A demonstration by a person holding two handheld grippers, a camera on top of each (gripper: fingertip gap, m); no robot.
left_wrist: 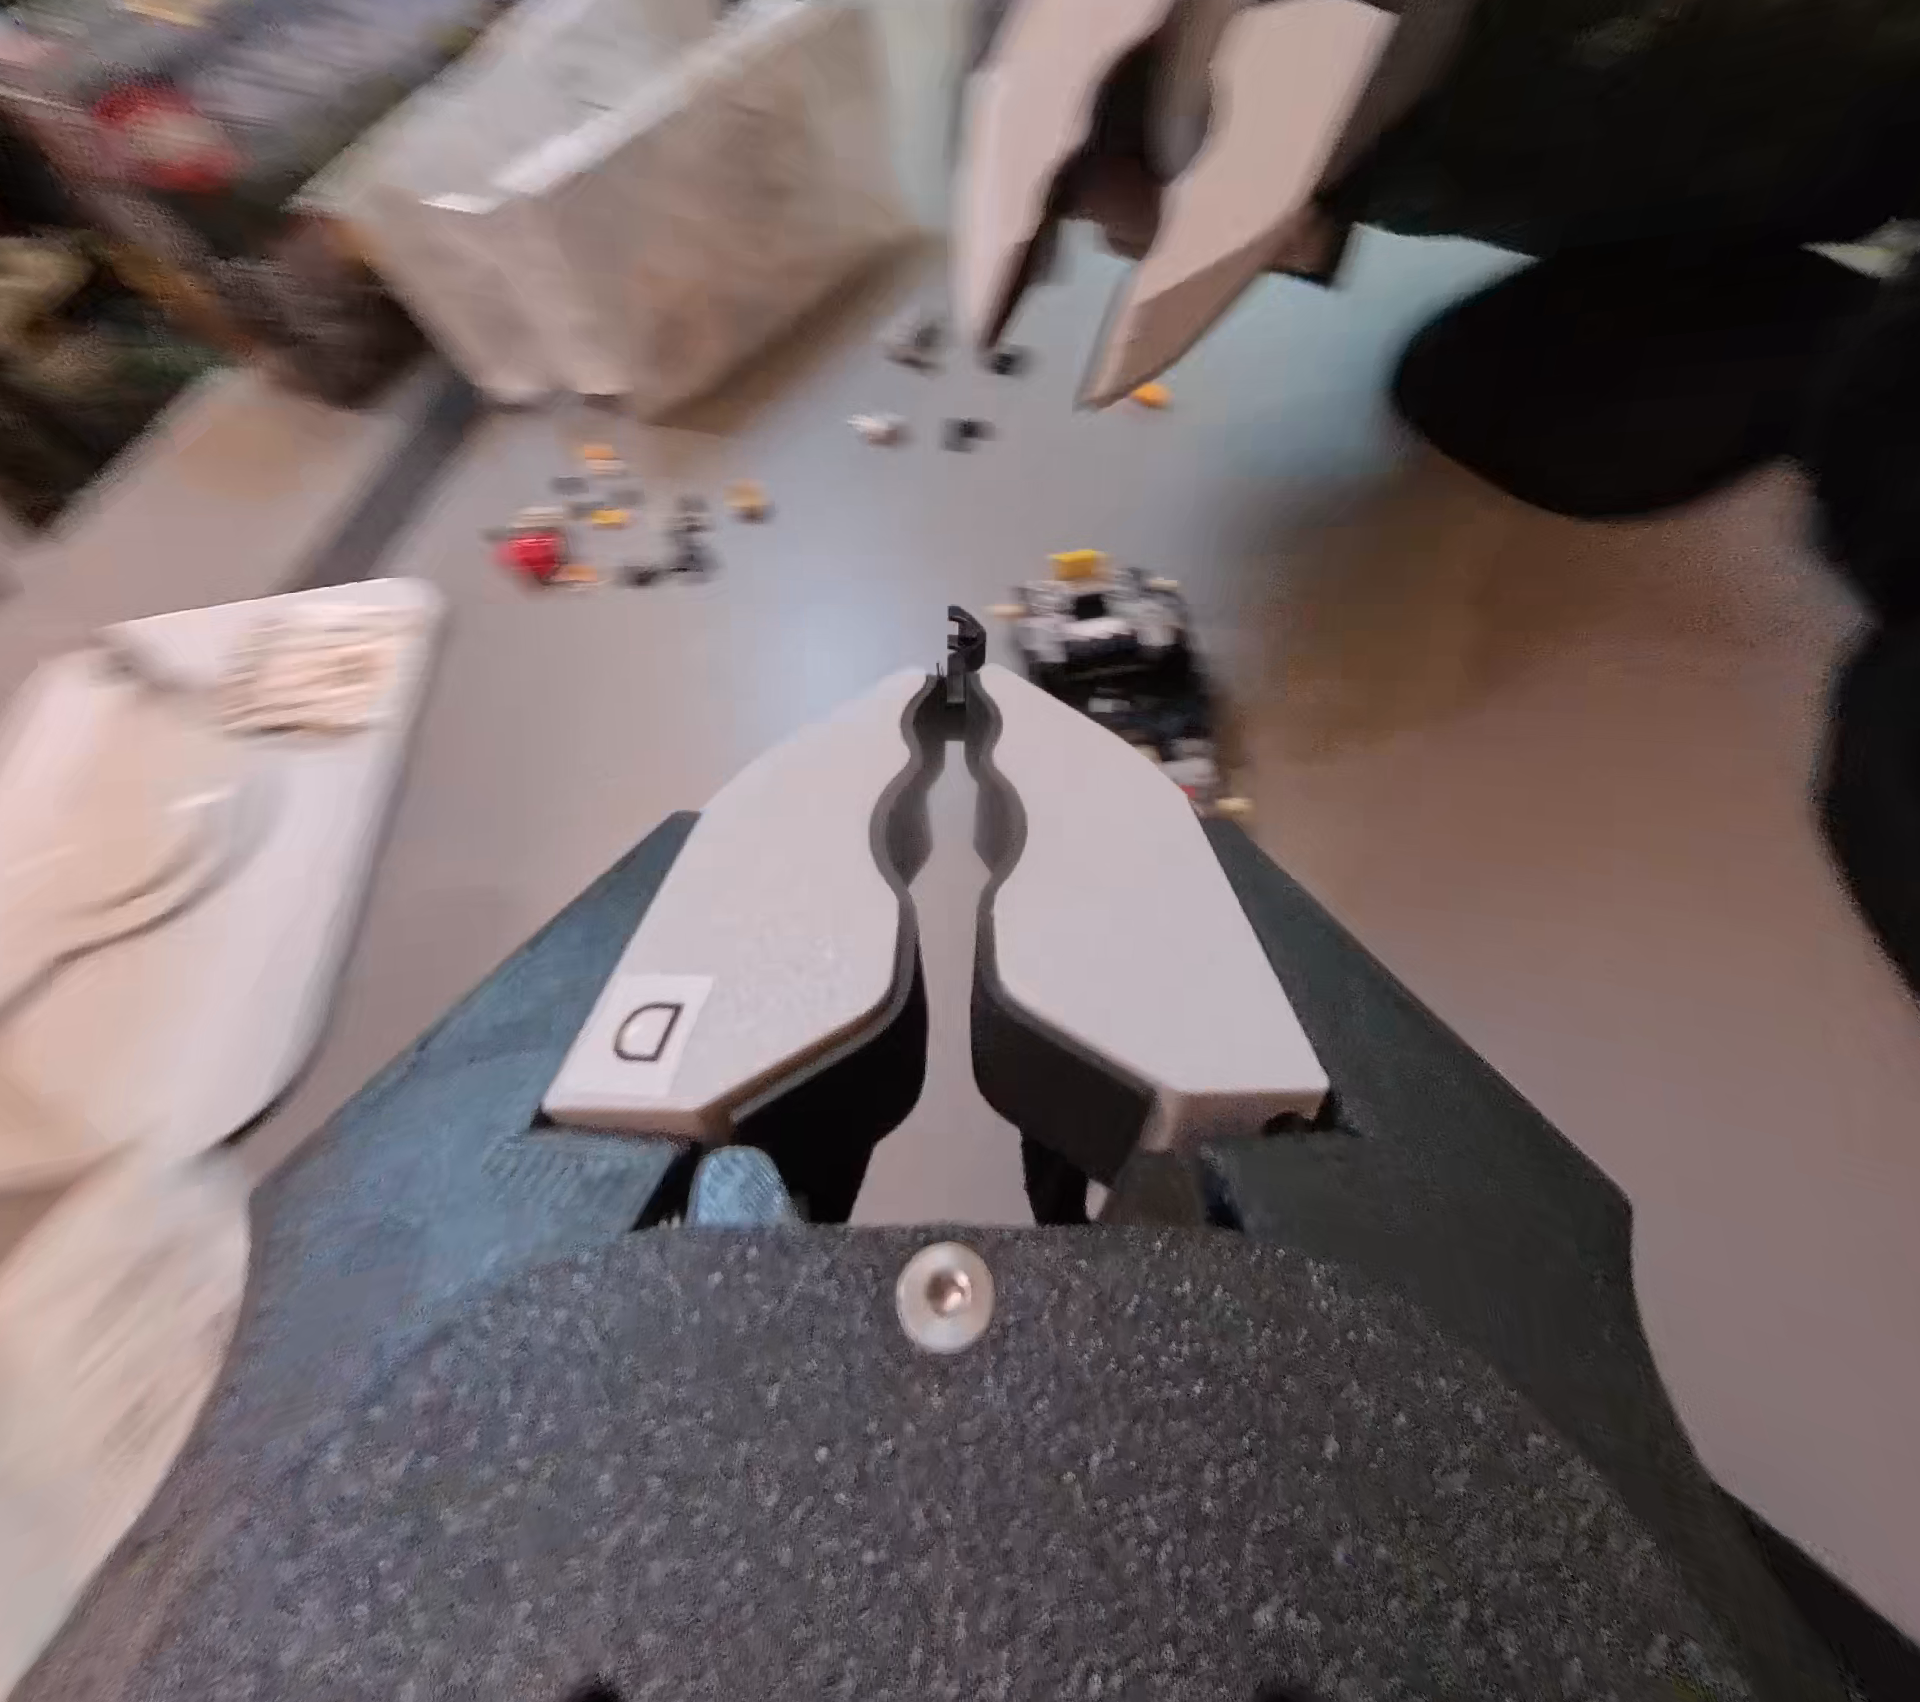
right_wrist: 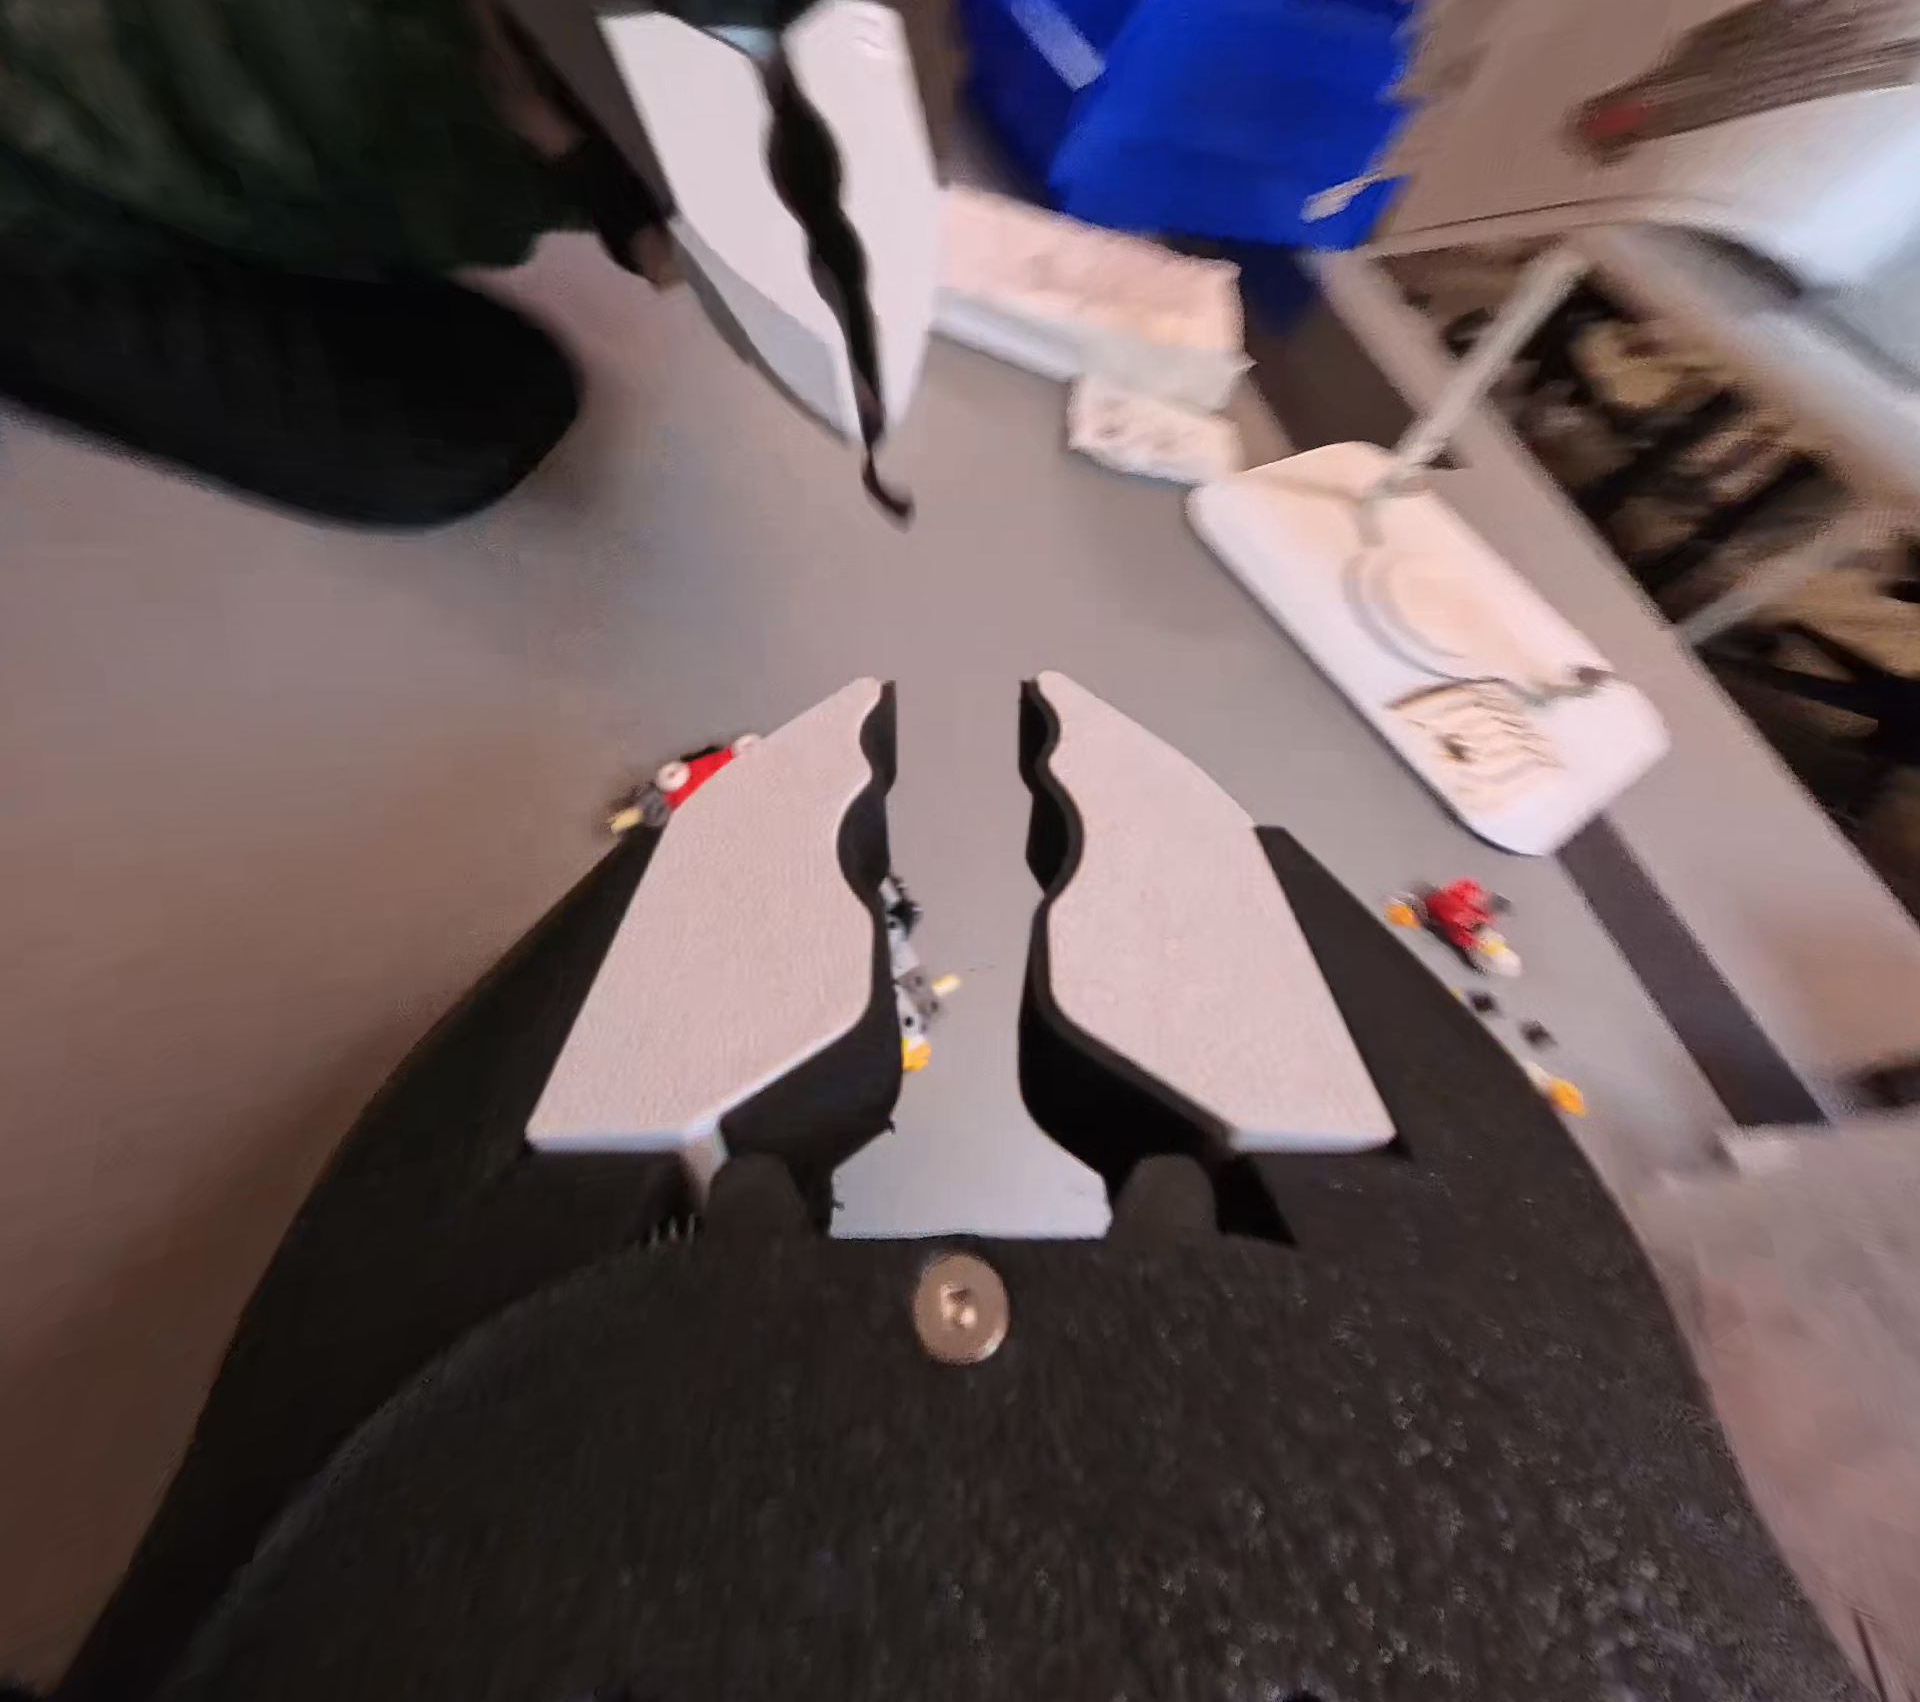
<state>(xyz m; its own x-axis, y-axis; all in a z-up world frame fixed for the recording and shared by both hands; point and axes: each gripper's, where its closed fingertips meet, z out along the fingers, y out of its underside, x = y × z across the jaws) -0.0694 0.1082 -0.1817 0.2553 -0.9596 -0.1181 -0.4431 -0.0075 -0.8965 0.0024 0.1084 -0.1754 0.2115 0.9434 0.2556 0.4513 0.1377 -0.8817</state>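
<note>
My left gripper (left_wrist: 954, 688) is shut on a small black clip-shaped brick piece (left_wrist: 963, 639) that sticks out past its fingertips, above the grey table (left_wrist: 727, 717). The right wrist view shows the same gripper (right_wrist: 868, 416) raised, with the black piece (right_wrist: 885, 489) hanging from its tips. My right gripper (right_wrist: 958, 696) is open with nothing between its pads; it also shows open in the left wrist view (left_wrist: 1049, 374). A partly built black, white and yellow brick model (left_wrist: 1117, 665) stands just right of my left fingertips. Part of a small brick assembly (right_wrist: 912, 977) lies under my right gripper.
Several loose small pieces (left_wrist: 623, 525) and a red one (left_wrist: 535, 556) lie farther back. Red pieces (right_wrist: 696, 774) (right_wrist: 1460, 909) flank my right gripper. A white tray (right_wrist: 1434, 644), clear bags (left_wrist: 623, 177), blue bins (right_wrist: 1195, 42) and a person's dark sleeve (left_wrist: 1610, 385) ring the area. My hands' fingertips stand some 8 centimeters from each other.
</note>
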